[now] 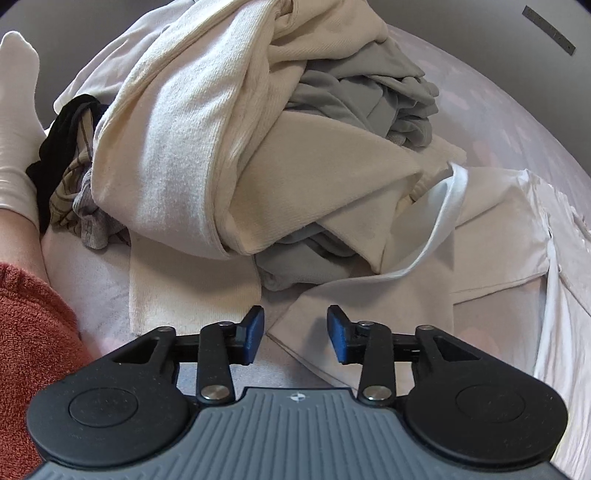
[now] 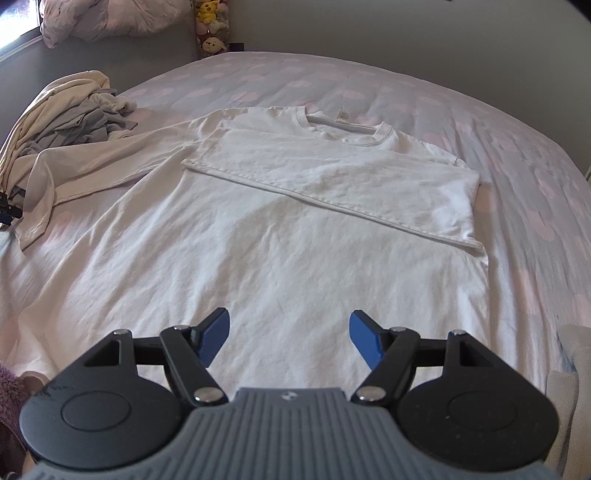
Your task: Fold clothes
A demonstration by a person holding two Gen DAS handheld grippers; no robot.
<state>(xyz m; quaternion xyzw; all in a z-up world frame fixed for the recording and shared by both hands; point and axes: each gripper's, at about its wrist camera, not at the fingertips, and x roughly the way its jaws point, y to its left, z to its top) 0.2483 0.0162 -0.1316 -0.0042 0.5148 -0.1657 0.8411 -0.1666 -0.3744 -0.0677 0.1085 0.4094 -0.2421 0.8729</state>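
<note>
left view near pile (image 1: 236,147), right view probably higher

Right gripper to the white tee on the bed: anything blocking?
Nothing visible. The right gripper is open, with the white T-shirt spread flat directly ahead of it and its right sleeve already folded across the chest. The laundry pile sits off to the far left on the bed.

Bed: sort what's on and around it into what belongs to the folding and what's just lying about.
Job:
white T-shirt, one sleeve folded across its chest
laundry pile of cream and grey clothes
left gripper, open, empty
right gripper, open, empty

Lying about:
plush toys beyond the bed
bedding bundle at top left
bedsheet, only the work surface
</note>
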